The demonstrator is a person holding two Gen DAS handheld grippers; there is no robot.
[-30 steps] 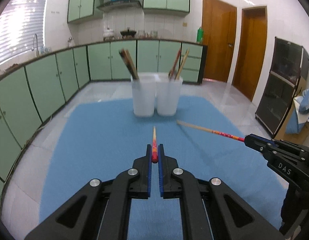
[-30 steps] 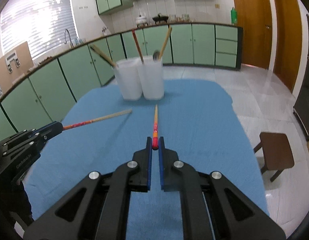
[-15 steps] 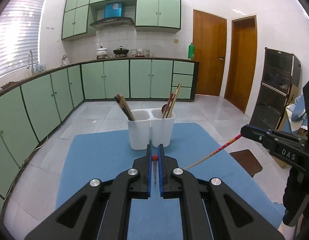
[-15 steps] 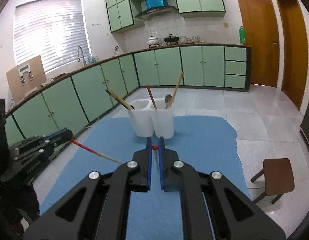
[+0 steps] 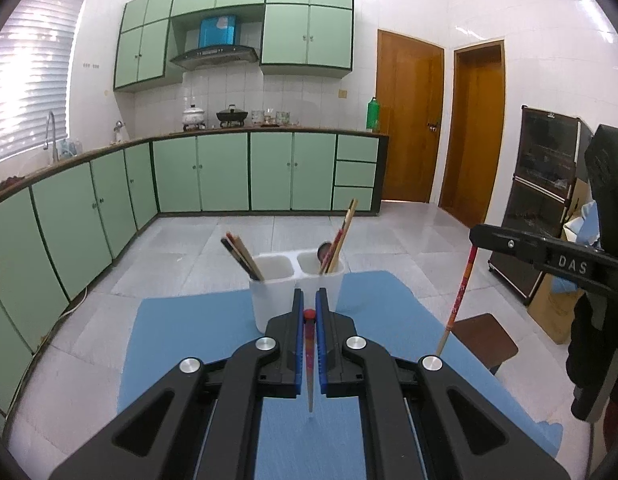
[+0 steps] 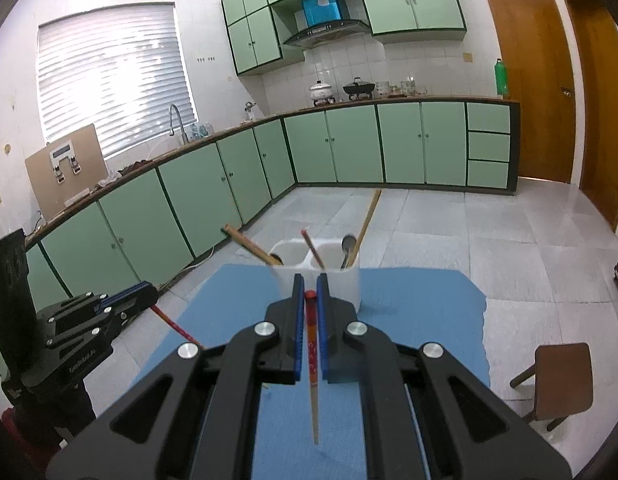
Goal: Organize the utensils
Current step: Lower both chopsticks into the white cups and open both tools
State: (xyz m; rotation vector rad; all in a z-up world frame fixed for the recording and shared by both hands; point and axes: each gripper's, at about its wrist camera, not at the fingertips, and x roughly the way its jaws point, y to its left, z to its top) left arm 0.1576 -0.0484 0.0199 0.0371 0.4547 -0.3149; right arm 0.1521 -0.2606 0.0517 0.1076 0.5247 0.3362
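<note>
Each gripper is shut on one red-ended wooden chopstick. My left gripper pinches its chopstick by the red end, tip hanging down over the blue mat. My right gripper holds its chopstick the same way; in the left wrist view that gripper and chopstick show at the right. The white two-compartment holder stands at the mat's far edge, just beyond both grippers. Its left compartment holds chopsticks; its right holds chopsticks and a spoon.
A small brown stool stands on the floor right of the table. Green kitchen cabinets line the far wall and left side. A dark glass cabinet stands at the right. The left gripper shows at the left of the right wrist view.
Both grippers have lifted their chopsticks off the mat and tilted up, so the chopsticks now hang tip down. The holder now sits closer, just beyond the fingertips.
</note>
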